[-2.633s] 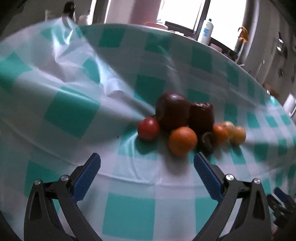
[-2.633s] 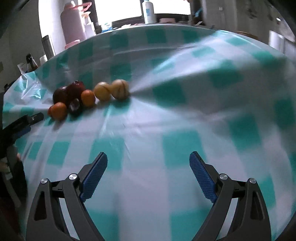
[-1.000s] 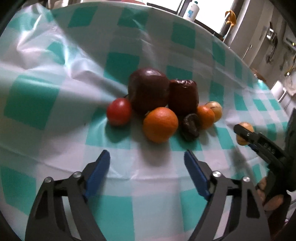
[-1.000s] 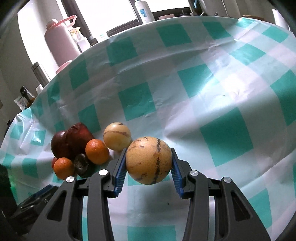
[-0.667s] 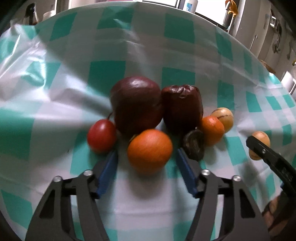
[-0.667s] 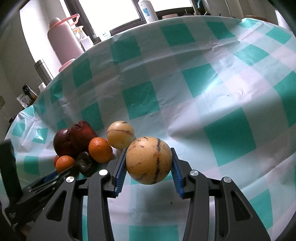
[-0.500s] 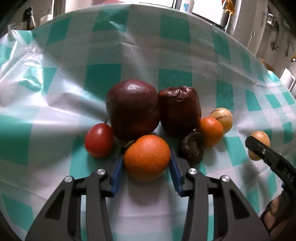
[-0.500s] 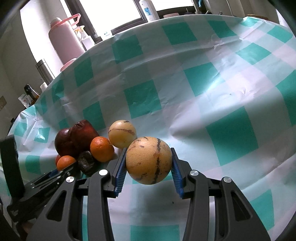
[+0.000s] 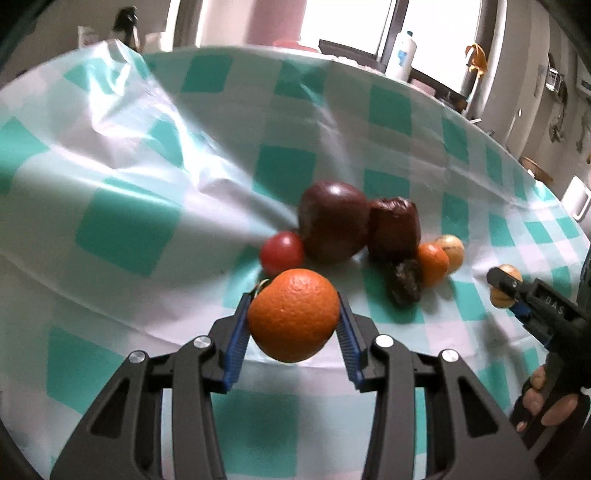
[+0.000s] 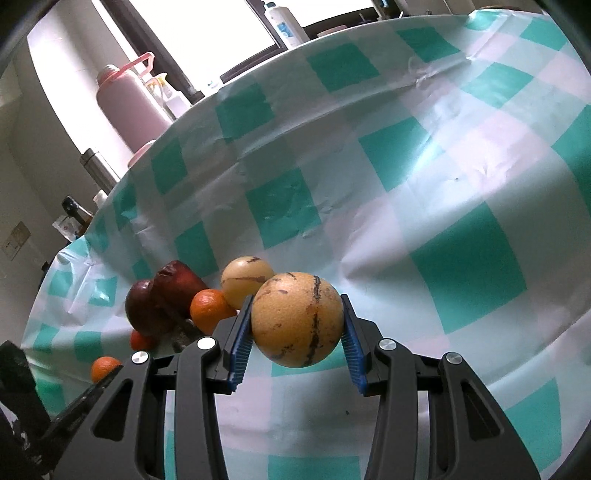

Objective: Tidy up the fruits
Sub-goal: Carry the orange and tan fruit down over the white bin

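My left gripper (image 9: 293,319) is shut on an orange (image 9: 294,314), held just above the checked tablecloth (image 9: 125,229) in front of the fruit pile. Behind it lie a red tomato (image 9: 281,252), a dark red apple (image 9: 333,220), a wrinkled dark red fruit (image 9: 394,228), a small dark shrivelled fruit (image 9: 405,281), a small orange (image 9: 432,264) and a yellow striped fruit (image 9: 451,252). My right gripper (image 10: 297,319) is shut on a second, larger yellow striped fruit (image 10: 297,319), held to the right of the pile (image 10: 166,302). That gripper also shows at the right edge of the left wrist view.
A pink flask (image 10: 127,101), a steel bottle (image 10: 99,166) and a white bottle (image 10: 284,24) stand beyond the table's far edge by the window. The tablecloth is creased and bulges at the back left (image 9: 122,96). A hand (image 9: 546,402) holds the right gripper's handle.
My left gripper closed around the orange and lifted it off the cloth, away from the pile. The right gripper kept its hold on the yellow striped fruit and barely moved.
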